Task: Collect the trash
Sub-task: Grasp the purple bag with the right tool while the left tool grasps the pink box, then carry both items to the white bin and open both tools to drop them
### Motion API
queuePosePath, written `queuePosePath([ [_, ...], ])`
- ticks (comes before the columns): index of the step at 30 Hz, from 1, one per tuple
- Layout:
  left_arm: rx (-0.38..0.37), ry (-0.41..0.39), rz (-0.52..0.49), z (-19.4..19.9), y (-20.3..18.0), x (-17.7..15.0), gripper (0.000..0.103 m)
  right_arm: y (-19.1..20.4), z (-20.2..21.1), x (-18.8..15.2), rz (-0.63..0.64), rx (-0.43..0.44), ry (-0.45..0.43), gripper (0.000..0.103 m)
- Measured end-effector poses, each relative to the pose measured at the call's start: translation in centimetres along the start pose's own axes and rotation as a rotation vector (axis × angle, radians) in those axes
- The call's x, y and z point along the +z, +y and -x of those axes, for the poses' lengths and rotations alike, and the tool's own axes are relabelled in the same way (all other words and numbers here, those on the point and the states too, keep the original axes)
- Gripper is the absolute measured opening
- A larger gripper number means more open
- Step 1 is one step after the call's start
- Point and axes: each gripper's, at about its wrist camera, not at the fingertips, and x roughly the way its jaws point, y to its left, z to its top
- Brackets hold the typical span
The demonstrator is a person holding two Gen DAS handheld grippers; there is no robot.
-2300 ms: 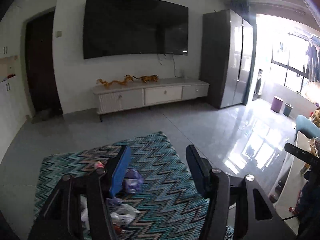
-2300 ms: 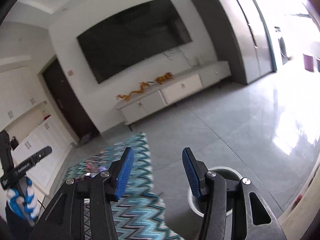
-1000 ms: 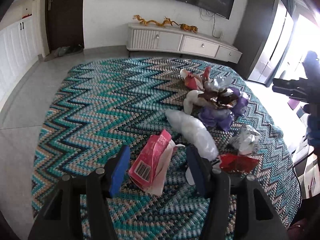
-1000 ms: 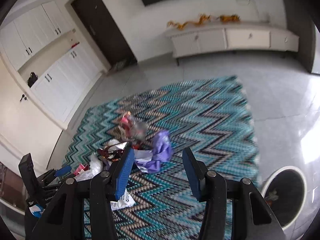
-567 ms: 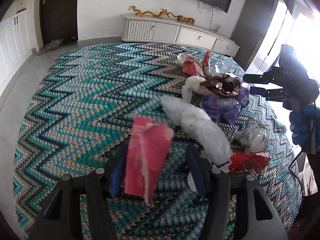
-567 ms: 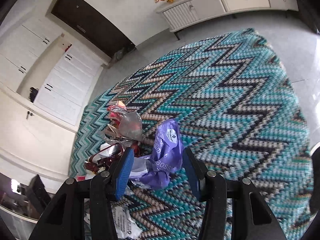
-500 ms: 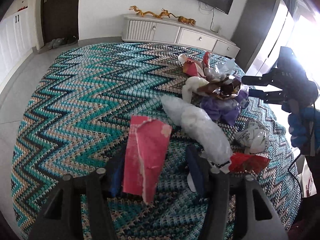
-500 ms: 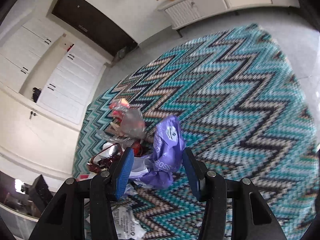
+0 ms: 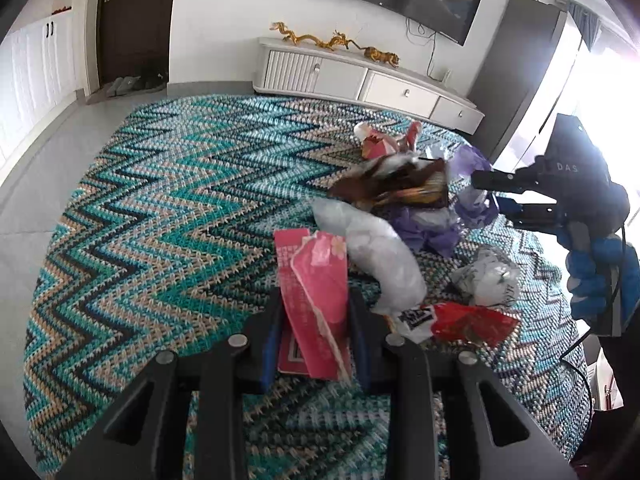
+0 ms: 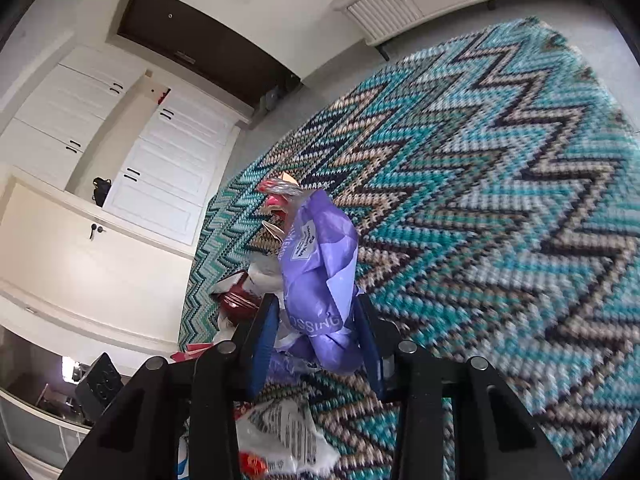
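Note:
Trash lies in a heap on a zigzag teal rug (image 9: 160, 208). My left gripper (image 9: 316, 320) is shut on a pink paper packet (image 9: 316, 284) that stands upright between its blue pads. My right gripper (image 10: 316, 316) is shut on a crumpled purple plastic bag (image 10: 320, 268); in the left wrist view this gripper (image 9: 496, 196) pinches the purple bag (image 9: 472, 184) at the heap's right side. A clear plastic bag (image 9: 372, 248), a brown foil wrapper (image 9: 400, 184), a red wrapper (image 9: 472, 320) and a grey crumpled wrapper (image 9: 488, 276) lie beside the packet.
A white low TV cabinet (image 9: 360, 76) with gold figurines stands against the far wall under a wall TV. A dark door (image 9: 132, 20) and white cupboards (image 10: 160, 160) are at the left. A white printed wrapper (image 10: 284, 436) lies under my right gripper.
Both grippers came down from room height to the rug. My left gripper closed on the pink packet and lifted it upright. My right gripper closed on the purple bag.

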Motion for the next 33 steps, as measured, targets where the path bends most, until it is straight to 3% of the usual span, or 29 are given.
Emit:
queuePosePath([
  [7,0.005,-0.058,-0.011,3.1,-1.4,-0.4,0.029,0.7,6.8,-2.8,0.059,0.019,-0.057,0.036],
  [16,-0.026,-0.153,-0.036,7.7,-5.0,-0.4,0.028,4.1,17.0,-9.0,0.208,0.027,-0.191,0.036],
  [25,-0.087,-0.245,-0.076,11.9,-10.5,0.1,0.028,5.2,27.2,-14.3,0.274,-0.060,-0.384,0.036],
  [33,-0.182,-0.315,-0.133,14.7,-16.4,1.7,0.029,2.6,34.0,-17.7,0.245,-0.133,-0.529,0.037],
])
